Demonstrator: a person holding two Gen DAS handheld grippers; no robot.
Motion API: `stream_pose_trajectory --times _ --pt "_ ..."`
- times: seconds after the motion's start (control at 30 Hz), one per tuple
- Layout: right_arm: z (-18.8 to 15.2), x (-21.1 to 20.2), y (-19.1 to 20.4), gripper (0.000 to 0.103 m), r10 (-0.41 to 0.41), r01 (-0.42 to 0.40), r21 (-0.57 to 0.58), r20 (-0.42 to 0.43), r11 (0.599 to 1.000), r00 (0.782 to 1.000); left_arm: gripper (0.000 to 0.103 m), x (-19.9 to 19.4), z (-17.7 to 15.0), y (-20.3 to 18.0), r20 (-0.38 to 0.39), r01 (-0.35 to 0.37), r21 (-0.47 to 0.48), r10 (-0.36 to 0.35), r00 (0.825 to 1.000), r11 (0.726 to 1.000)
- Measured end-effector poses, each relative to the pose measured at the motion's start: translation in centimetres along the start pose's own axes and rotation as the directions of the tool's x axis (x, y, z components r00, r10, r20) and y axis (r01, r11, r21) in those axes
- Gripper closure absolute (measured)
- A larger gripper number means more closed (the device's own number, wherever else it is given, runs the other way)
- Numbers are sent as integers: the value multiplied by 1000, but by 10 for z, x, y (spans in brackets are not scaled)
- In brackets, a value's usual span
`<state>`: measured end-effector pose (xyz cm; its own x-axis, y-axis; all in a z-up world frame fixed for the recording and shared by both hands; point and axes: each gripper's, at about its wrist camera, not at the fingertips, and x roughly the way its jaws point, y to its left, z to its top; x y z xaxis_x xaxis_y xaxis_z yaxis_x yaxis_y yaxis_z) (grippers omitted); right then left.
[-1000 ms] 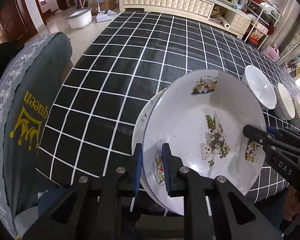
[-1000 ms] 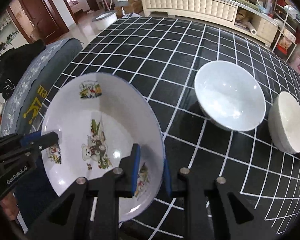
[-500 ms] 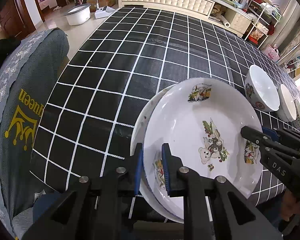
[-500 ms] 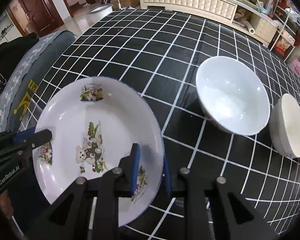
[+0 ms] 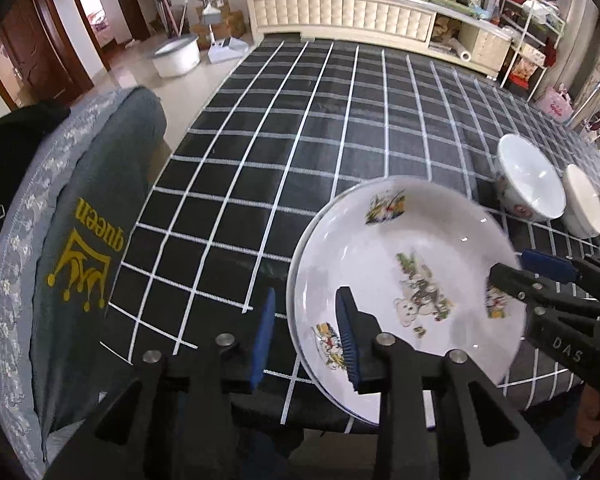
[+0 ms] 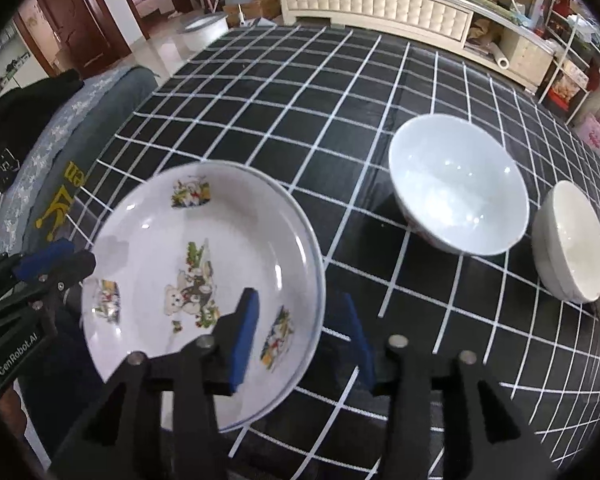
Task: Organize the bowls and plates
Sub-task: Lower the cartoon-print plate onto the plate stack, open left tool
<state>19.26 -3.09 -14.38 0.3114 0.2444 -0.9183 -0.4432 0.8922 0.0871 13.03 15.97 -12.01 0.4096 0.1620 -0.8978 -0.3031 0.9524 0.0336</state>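
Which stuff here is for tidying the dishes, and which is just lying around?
For the job: bear plate, plate under it, big white bowl, cream bowl.
Just lying about: queen chair cover, washtub, black clothing.

both views evenly lit, soft daylight, brighter toward the right edge and the far doorway on the left. no hard shadows; only a soft dark patch under the large white bowl (image 6: 458,184). small specular glints on that bowl's inside and on the plate (image 6: 204,276). plate rim (image 5: 500,236) smeared with motion blur in the left wrist view; print on it soft. near blue pads (image 6: 244,340) slightly blurred in the right wrist view. strong fisheye bend: grid lines of the tablecloth (image 5: 320,128) curve outward, black vignette in all corners. far room detail soft, a bit washed out.
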Motion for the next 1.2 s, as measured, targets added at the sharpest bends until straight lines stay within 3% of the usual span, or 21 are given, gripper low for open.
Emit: stream_pose_trajectory --times 0.13,0.23,0.73,1.0,1.2 --pt "0 -17 0 49 19 -19 5 40 1000 999 74 -23 3 -6 51 25 15 -26 998 1000" --pt "0 -33 -3 47 15 -16 14 76 1000 997 67 -39 6 -13 78 53 15 -54 996 999" --pt "-9 -119 -33 46 -16 1 66 231 998 973 64 -104 17 -69 205 122 129 -147 968 984" --pt "-8 -147 -61 45 -58 20 136 282 990 958 63 -118 36 -110 224 163 239 -217 950 957" --pt "1 -143 -89 43 -85 36 183 272 983 958 63 -108 53 -133 205 199 277 -260 943 940"
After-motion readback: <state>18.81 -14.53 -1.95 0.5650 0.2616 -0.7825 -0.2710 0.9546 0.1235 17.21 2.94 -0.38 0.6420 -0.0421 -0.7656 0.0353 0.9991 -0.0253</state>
